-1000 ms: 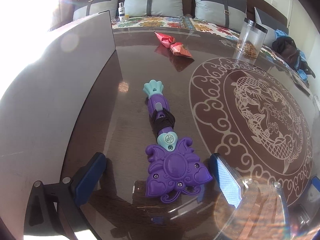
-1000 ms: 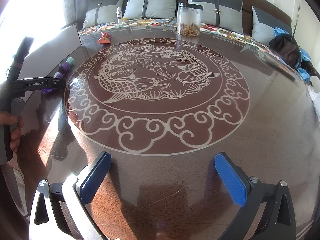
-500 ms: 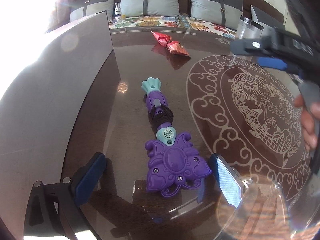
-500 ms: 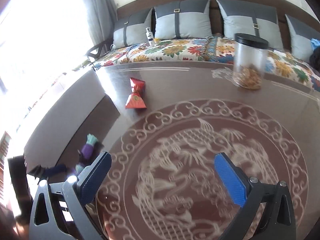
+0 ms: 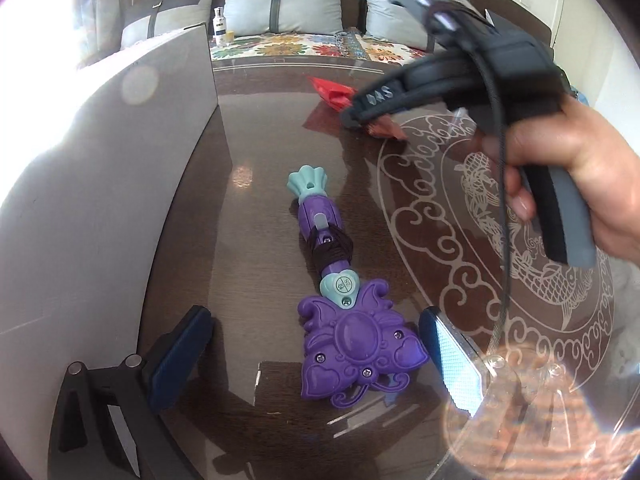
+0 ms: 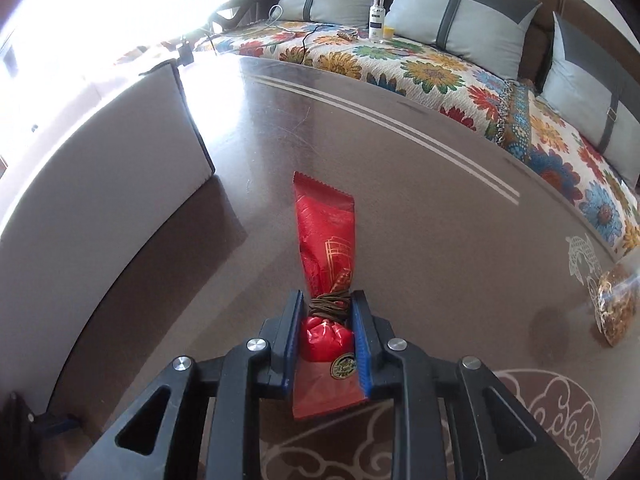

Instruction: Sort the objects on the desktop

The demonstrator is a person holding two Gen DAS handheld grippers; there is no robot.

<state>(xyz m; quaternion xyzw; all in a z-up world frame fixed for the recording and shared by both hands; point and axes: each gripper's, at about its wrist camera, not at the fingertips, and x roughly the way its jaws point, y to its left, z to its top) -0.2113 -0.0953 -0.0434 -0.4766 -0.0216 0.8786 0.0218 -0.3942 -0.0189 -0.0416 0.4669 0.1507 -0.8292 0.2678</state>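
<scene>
Now, packet: the red packet (image 6: 326,240) lay on the table (image 6: 440,200) at lower centre of the right wrist view, tied at its waist with a brown band (image 6: 330,304).
Right gripper: the right gripper (image 6: 326,336) was clenched on the packet at the band; its jaws had just been closing, with the packet between them.
Left gripper: the left gripper (image 5: 316,348) stood released at the bottom of its frame, pads either side of the wand (image 5: 340,300), not pressing on it as far as could be seen.
Handling, packet: probably light, soft and crinkly foil, likely slippery; the banded waist seemed the firmest place to pinch, since the flat ends would fold.
Handling, wand: rigid plastic, probably light; its broad purple head looked awkward, the narrow shaft near the dark hair tie (image 5: 330,246) the better hold.
Change: a second earlier the right wrist view showed wide-open jaws over the carved medallion, with the packet far off at upper left; now the packet filled the centre. In the left wrist view the wand lay as before, while the right hand (image 5: 572,168) had come in at upper right.
Other: a jar (image 6: 616,304) sat at the right edge.
</scene>
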